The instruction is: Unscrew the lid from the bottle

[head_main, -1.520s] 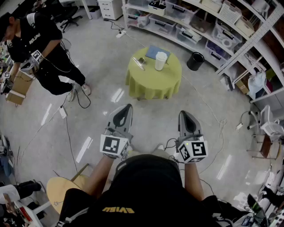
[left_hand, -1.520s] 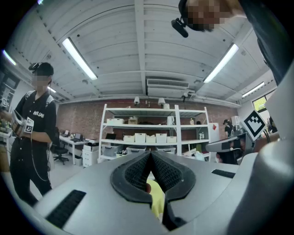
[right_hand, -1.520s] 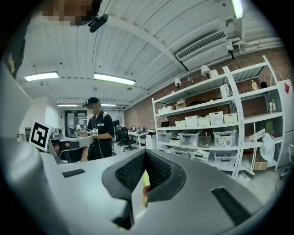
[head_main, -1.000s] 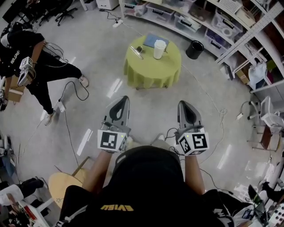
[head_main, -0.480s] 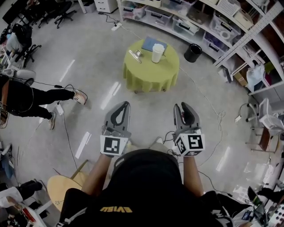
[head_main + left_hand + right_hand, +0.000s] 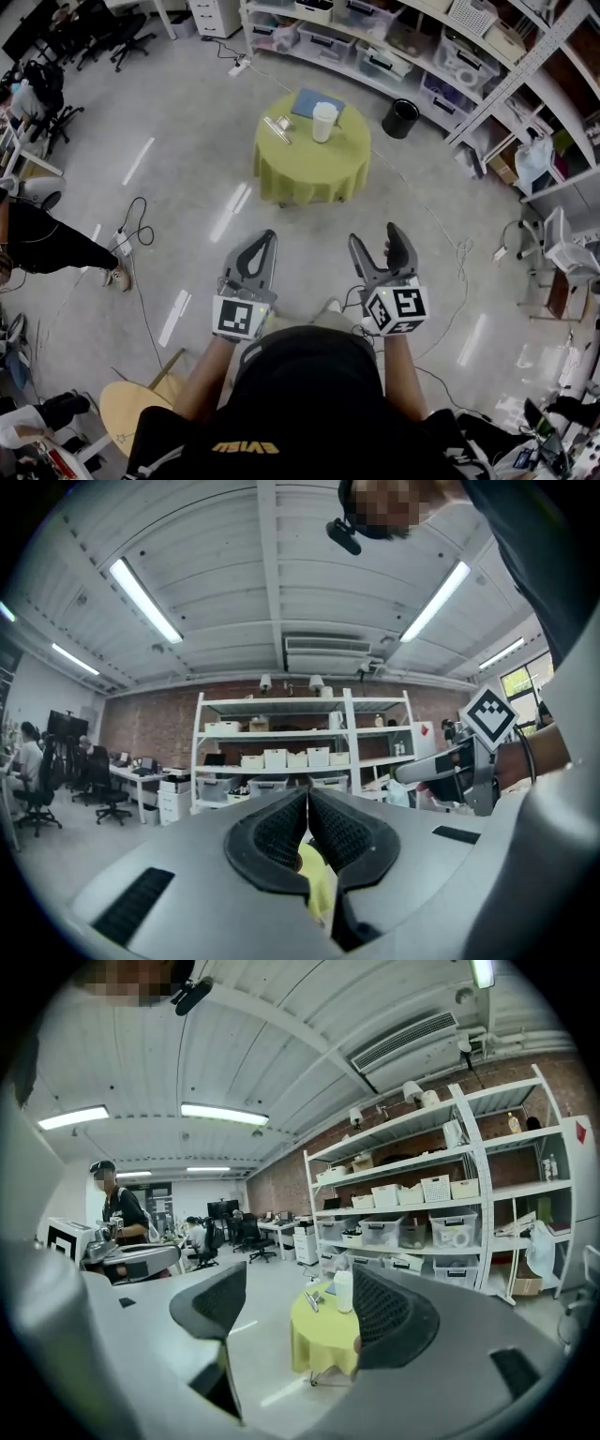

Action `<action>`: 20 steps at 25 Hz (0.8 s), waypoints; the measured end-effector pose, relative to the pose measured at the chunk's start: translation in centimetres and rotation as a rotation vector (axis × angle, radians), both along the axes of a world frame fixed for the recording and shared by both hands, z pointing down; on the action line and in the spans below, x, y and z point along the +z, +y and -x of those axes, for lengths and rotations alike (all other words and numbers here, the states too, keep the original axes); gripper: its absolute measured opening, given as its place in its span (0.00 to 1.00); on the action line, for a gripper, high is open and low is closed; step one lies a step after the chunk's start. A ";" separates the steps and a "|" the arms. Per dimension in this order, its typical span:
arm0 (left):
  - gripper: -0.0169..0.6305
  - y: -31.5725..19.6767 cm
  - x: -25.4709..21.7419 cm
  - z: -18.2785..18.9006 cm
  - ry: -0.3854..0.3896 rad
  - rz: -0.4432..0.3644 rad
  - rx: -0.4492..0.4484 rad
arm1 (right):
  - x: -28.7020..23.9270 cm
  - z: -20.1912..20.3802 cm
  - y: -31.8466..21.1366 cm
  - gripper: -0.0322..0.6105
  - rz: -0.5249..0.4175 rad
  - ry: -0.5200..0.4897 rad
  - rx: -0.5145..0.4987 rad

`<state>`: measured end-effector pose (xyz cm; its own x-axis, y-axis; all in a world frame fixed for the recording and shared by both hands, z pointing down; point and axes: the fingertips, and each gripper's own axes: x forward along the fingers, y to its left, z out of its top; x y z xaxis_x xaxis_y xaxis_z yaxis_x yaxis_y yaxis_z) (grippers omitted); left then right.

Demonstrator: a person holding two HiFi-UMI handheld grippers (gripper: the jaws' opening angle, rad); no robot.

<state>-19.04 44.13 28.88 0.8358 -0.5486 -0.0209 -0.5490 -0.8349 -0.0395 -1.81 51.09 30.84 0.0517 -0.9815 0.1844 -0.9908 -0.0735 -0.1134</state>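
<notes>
Bottle (image 6: 343, 1291) plain in right gripper view, blocked in left

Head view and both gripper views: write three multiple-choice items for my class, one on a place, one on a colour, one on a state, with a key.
1. Where does the white bottle stand? A on the floor; B on a shelf; C on the round table.
2. What colour is the table's cloth? A yellow-green; B red; C black.
3. How do the jaws stand? A both pairs shut; B left gripper shut, right gripper open; C left open, right shut.
Key: 1 C, it stands upright on the tabletop. 2 A, the head view shows it. 3 B, the left pads meet; the right jaws have just been opening, holding nothing.
</notes>
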 end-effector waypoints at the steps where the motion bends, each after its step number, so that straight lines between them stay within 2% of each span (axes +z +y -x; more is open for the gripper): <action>1: 0.05 0.4 0.1 -0.5 0.006 0.002 0.021 | 0.1 -0.2 0.1 0.62 0.002 -0.004 -0.004; 4: 0.06 1.7 0.1 -3.1 0.004 -0.006 0.070 | 0.5 -1.7 0.5 0.72 0.013 -0.011 -0.019; 7: 0.06 2.5 0.2 -6.1 0.002 0.002 0.083 | 0.9 -4.3 0.9 0.74 0.020 -0.016 -0.029; 10: 0.06 2.4 0.9 -8.2 0.003 0.014 0.040 | 1.6 -7.7 1.3 0.74 0.015 -0.028 -0.026; 13: 0.06 2.8 2.1 -10.1 -0.071 -0.013 -0.009 | 2.1 -11.5 2.5 0.73 0.006 -0.048 -0.028; 15: 0.06 3.2 2.2 -11.6 -0.083 -0.026 -0.029 | 2.4 -13.4 2.9 0.72 0.005 -0.054 -0.042; 20: 0.10 3.3 2.8 -13.1 -0.089 -0.023 -0.075 | 3.6 -14.9 2.3 0.69 0.019 -0.081 -0.085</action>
